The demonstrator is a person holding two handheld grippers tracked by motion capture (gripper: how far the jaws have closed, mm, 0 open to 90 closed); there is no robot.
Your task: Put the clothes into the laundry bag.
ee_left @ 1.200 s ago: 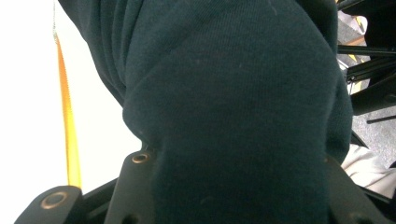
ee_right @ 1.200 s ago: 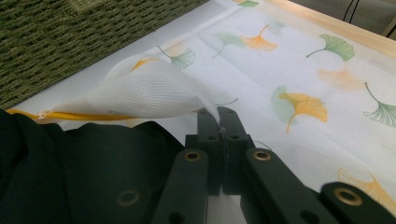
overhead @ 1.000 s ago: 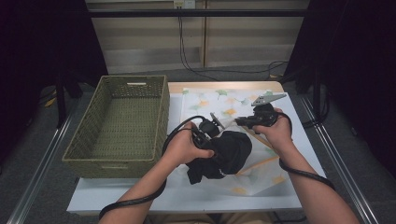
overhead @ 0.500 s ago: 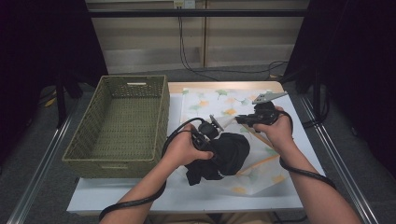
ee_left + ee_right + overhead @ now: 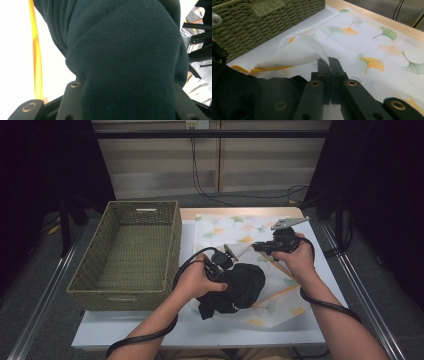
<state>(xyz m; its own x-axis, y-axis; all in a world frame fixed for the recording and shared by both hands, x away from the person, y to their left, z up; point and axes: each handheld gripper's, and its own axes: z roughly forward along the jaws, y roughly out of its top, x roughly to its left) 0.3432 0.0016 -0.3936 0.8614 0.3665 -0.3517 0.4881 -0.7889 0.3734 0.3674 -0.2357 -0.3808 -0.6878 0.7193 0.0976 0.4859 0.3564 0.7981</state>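
Observation:
A dark garment (image 5: pixel 241 287) lies bunched on a white cloth printed with ginkgo leaves (image 5: pixel 225 227). My left gripper (image 5: pixel 219 266) is shut on the garment. In the left gripper view the dark fabric (image 5: pixel 125 57) bulges between the two jaws of the left gripper (image 5: pixel 127 100) and hides their tips. My right gripper (image 5: pixel 256 246) is shut on a lifted corner of the printed cloth (image 5: pixel 239 251). In the right gripper view the right gripper (image 5: pixel 328 60) pinches the white flap (image 5: pixel 299 53), folded up over the garment (image 5: pixel 249 95). A yellow zip edge (image 5: pixel 269 68) runs under the flap.
A green woven basket (image 5: pixel 172 240) stands to the left of the cloth, close to my left hand; its wall (image 5: pixel 262 17) is beyond the flap. The white tabletop (image 5: pixel 150 330) ends near the forearms. Metal rails run along both sides of the table.

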